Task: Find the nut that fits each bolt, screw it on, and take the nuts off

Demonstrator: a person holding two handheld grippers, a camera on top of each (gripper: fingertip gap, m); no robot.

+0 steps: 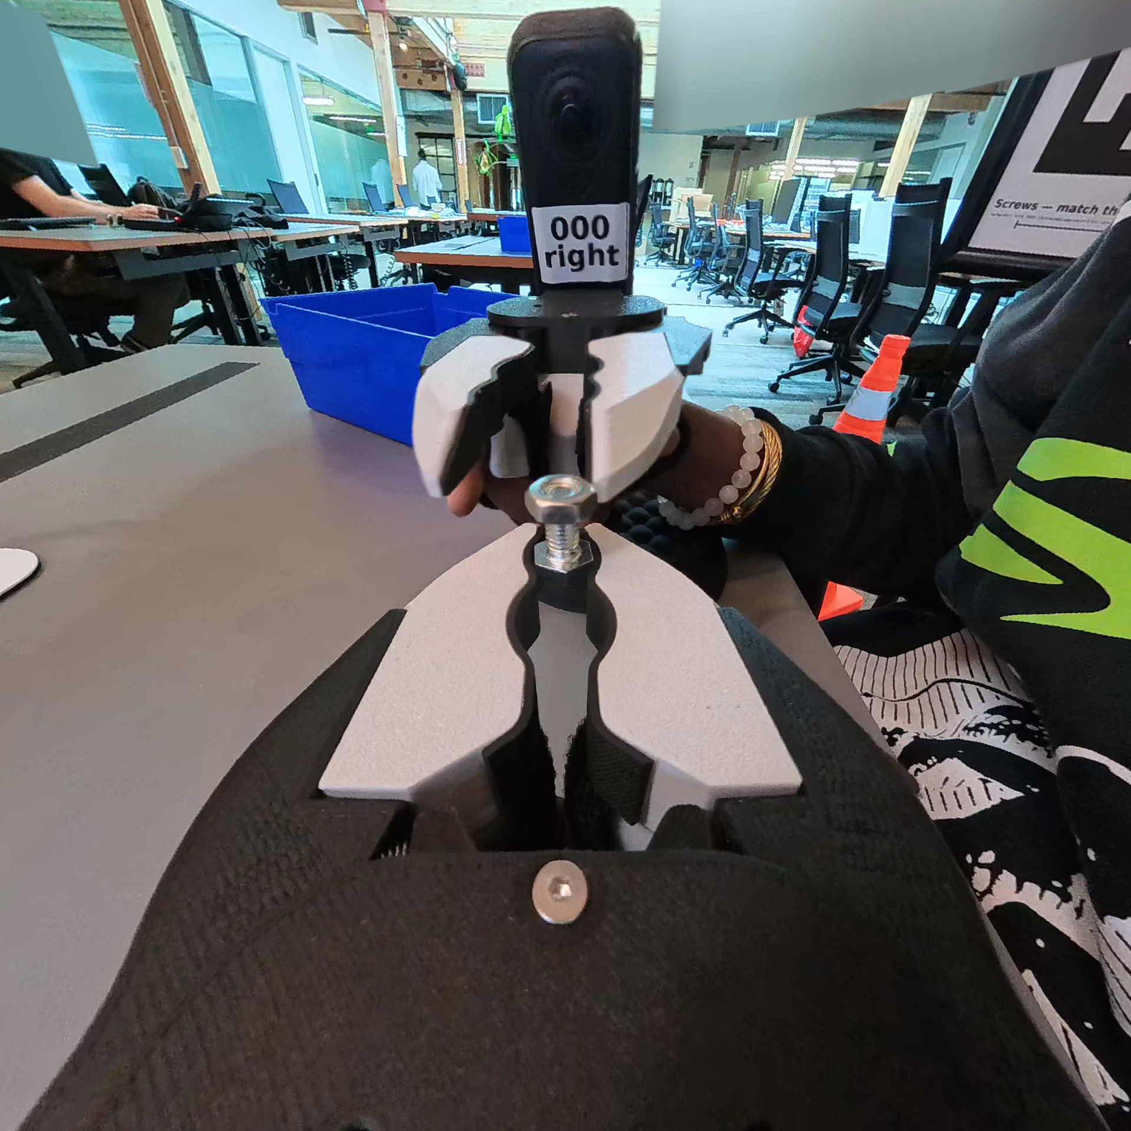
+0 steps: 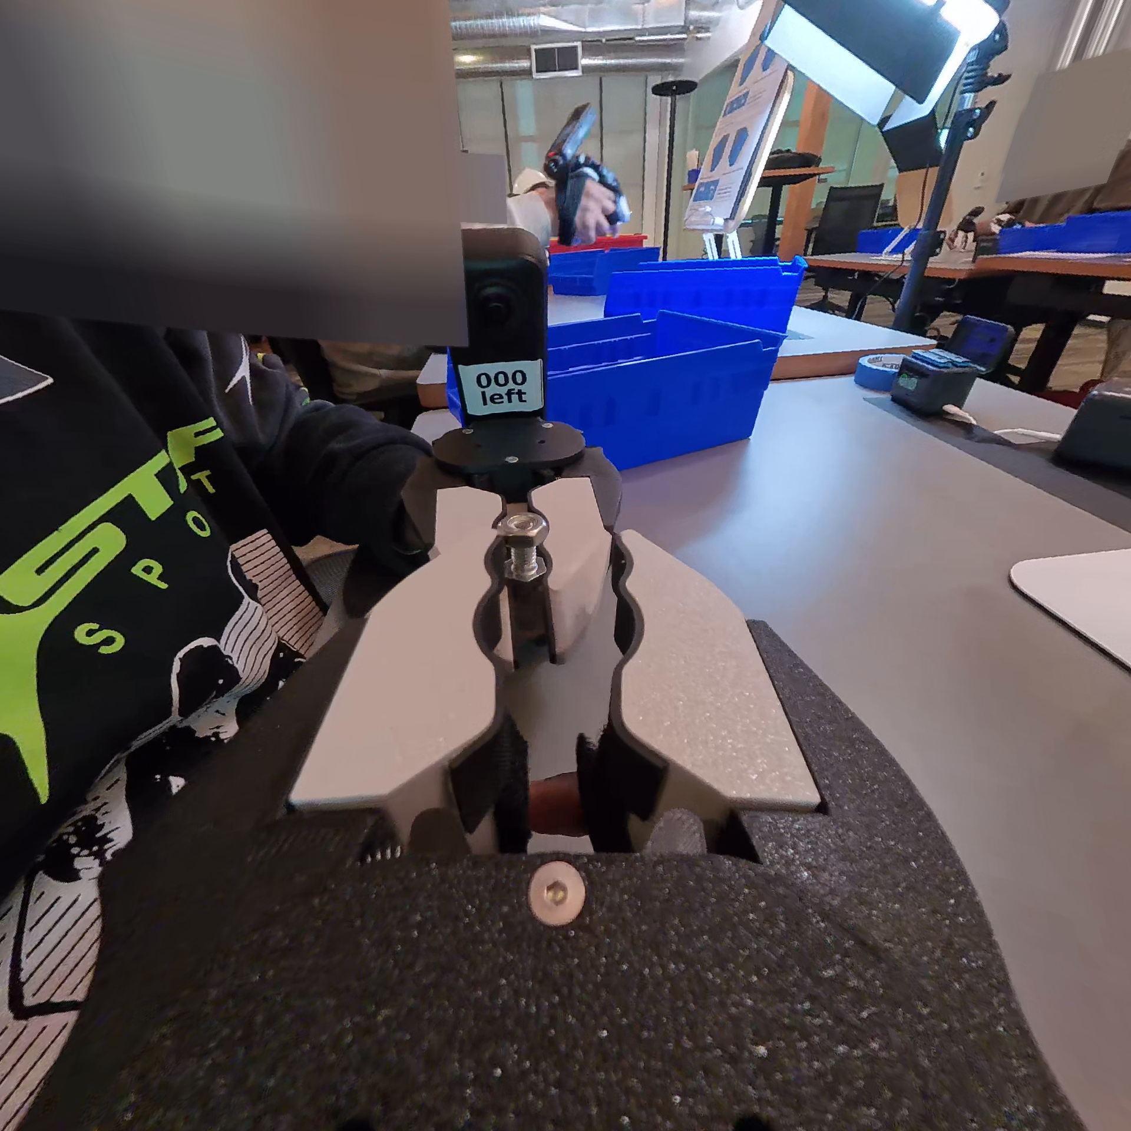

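A silver bolt (image 1: 561, 544) stands upright, thread up, with a silver hex nut (image 1: 560, 497) on its top end. My left gripper (image 1: 560, 554) is shut on the bolt's lower hex part, above the grey table (image 1: 183, 551). My right gripper (image 1: 527, 486) faces it from the far side. In the right wrist view the right gripper (image 2: 551, 551) is open, its fingertips (image 2: 630, 551) on either side of the bolt (image 2: 521, 558) and nut (image 2: 521, 527) with gaps showing. The left gripper (image 2: 525, 581) shows beyond, holding the bolt.
A blue bin (image 1: 355, 361) stands on the table behind the grippers, with more blue bins (image 2: 661, 391) in the right wrist view. A white pad (image 2: 1083, 587), a blue tape roll (image 2: 875, 370) and a dark box (image 2: 930, 385) lie nearby. The person's dark sweatshirt (image 1: 1040, 489) is close. Less than 4 cm separates the two grippers' tips.
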